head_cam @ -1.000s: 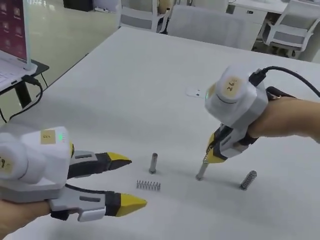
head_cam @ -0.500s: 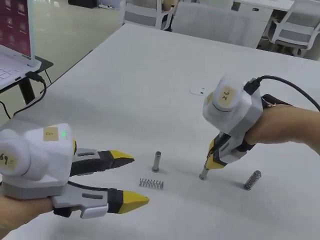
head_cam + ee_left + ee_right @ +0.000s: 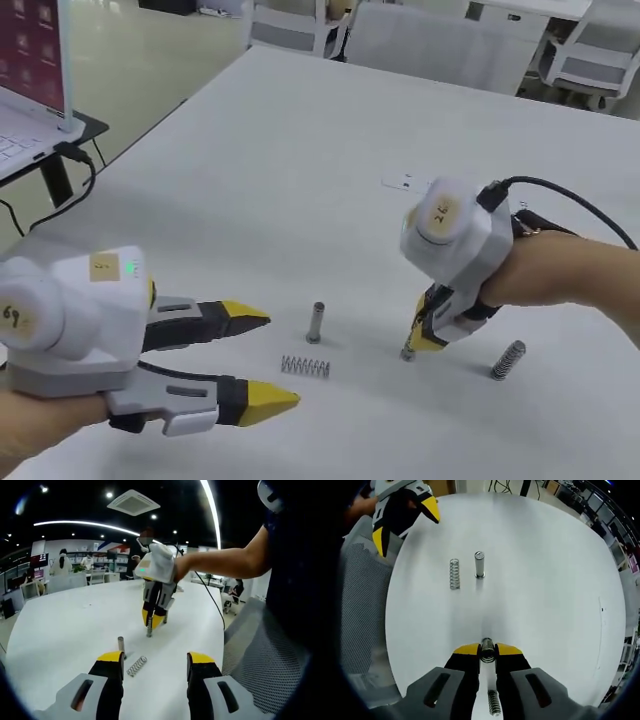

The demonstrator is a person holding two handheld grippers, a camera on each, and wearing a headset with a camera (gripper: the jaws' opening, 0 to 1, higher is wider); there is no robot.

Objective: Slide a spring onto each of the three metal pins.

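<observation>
While nose-down, right gripper point(image 3: 415, 343) on spring point(image 3: 487, 653)

Our left gripper point(image 3: 272, 360) and right gripper point(image 3: 415, 343) share white housings point(image 3: 75, 315), black jaws tipped yellow and tan stickers point(image 3: 443, 210) with handwritten numbers; a green light point(image 3: 129, 267) glows on the left, a black cable point(image 3: 560, 193) leaves the right, and our sleeve point(image 3: 281, 530) is dark.

The right gripper point(image 3: 487, 656) pinches a spring point(image 3: 487, 649) between its yellow tips. Beyond it, on the white counter point(image 3: 545, 580), a bare pin point(image 3: 479, 564) stands upright, with a loose spring point(image 3: 454, 573) lying just beside it.
</observation>
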